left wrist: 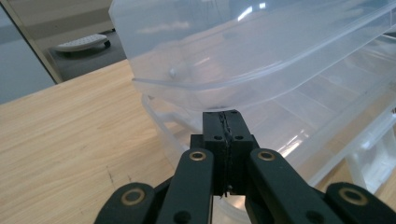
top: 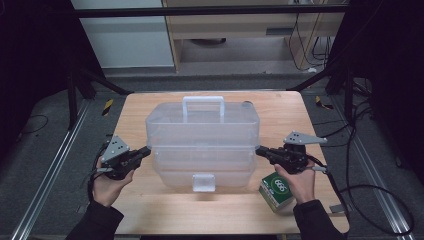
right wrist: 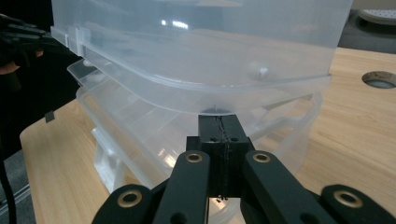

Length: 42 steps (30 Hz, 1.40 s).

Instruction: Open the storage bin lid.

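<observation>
Clear, frosted plastic makes up the tiered storage box [top: 202, 145], which sits in the middle of the pale wooden surface [top: 150, 210]. Its long axis runs from left to right across the high view, with the carry handle [top: 203, 103] upright along the top at the far side and the front latch [top: 203, 182] facing the person. The top tier appears raised slightly off the shallower trays beneath, so the rims step out in layers, each smooth, rounded at the corners and see-through.

The left tongs [top: 147, 150] meet the box's left end and the right tongs [top: 259, 149] its right end, so the box lies directly between them. In the left gripper view the left tongs [left wrist: 224, 115] are clenched, black pads pressed flat together with nothing between them, and their tips sit just under the overhanging rim of the top tier. The right gripper view shows the same at the other end: the right tongs [right wrist: 219, 118] clenched empty, tips tucked up against the underside of that rim.

A small green and white box [top: 276, 190] stands on the surface near the front right corner, just beside the person's right hand [top: 300, 182].
</observation>
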{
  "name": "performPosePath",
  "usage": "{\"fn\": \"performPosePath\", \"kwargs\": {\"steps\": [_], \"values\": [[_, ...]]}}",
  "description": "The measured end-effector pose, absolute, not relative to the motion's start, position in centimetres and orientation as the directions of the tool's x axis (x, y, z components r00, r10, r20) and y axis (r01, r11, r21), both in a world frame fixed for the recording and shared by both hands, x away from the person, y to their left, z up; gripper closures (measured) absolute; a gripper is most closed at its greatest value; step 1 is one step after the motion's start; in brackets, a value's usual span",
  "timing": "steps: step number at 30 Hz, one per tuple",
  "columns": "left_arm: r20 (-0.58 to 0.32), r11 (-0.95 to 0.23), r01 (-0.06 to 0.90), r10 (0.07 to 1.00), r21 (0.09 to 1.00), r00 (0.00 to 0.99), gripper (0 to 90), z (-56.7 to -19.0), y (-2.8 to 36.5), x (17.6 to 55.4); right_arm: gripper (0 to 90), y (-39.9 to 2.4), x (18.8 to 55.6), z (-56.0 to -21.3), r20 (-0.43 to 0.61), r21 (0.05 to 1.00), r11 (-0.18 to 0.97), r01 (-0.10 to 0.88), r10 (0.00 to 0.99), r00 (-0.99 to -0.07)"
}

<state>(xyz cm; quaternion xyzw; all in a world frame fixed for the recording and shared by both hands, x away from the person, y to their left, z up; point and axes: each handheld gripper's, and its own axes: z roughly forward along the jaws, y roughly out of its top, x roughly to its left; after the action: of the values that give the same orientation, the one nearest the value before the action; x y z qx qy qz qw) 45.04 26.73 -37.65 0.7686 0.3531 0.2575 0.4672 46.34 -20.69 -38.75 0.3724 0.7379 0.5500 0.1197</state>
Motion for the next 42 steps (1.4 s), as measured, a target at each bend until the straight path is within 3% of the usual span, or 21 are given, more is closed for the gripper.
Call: {"fn": "performPosePath", "kwargs": {"steps": [24,30,37,42], "values": [[0.069,-0.301,0.291,0.793,0.908,0.606,86.9,-37.4,26.3,45.7,90.0,-20.6,46.9,-38.2,0.24,0.91,0.093,0.405,0.677,-0.695],[0.083,-0.314,0.31,0.81,0.897,0.58,78.8,-38.2,26.9,46.0,90.0,-20.5,46.9,-38.3,0.242,0.908,0.096,0.408,0.675,-0.697],[0.1,-0.3,0.284,0.828,0.911,0.552,57.4,-38.4,26.6,46.5,90.0,-20.5,46.9,-38.2,0.241,0.906,0.1,0.41,0.675,-0.697],[0.11,-0.3,0.27,0.829,0.915,0.548,54.2,-38.6,26.2,47.0,90.0,-20.5,46.9,-38.2,0.242,0.905,0.101,0.413,0.676,-0.696]]}}
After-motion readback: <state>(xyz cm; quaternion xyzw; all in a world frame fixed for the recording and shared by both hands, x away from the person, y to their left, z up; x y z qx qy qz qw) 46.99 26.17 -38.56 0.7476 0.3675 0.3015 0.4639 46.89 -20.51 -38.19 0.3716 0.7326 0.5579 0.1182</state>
